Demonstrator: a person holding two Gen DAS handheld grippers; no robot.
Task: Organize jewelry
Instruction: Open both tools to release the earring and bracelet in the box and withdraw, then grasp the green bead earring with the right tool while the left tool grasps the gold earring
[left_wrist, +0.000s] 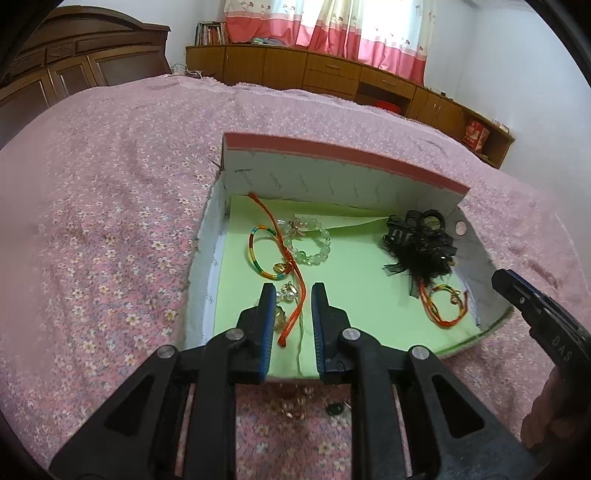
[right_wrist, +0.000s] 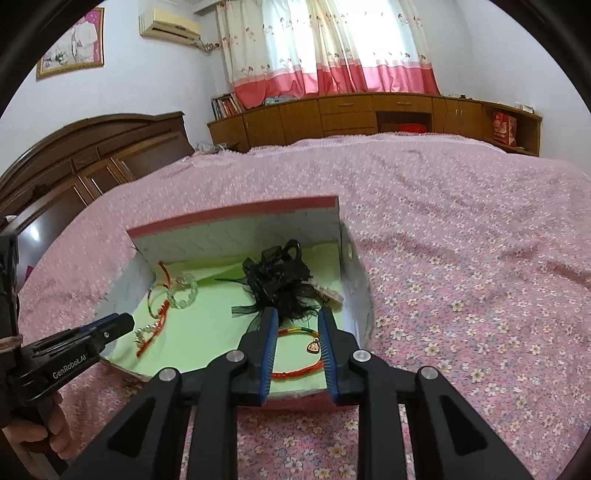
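Note:
An open box (left_wrist: 343, 155) with a green paper lining lies on the bed. At its left lie a red cord (left_wrist: 295, 295), a multicolour bracelet (left_wrist: 255, 254), a pale bead bracelet (left_wrist: 312, 240) and pearl earrings (left_wrist: 288, 291). At its right lie a black hair clip with feathers (left_wrist: 421, 247) and a red-and-gold cord bracelet (left_wrist: 443, 302) with a gold pendant (right_wrist: 313, 346). My left gripper (left_wrist: 293, 291) is open above the red cord. My right gripper (right_wrist: 297, 317) is open above the cord bracelet (right_wrist: 295, 371).
Small beads (left_wrist: 295, 402) and a green stone (left_wrist: 334, 409) lie on the pink floral bedspread (left_wrist: 110, 221) in front of the box. A wooden headboard (right_wrist: 92, 155) and low cabinets (right_wrist: 369, 110) stand beyond the bed.

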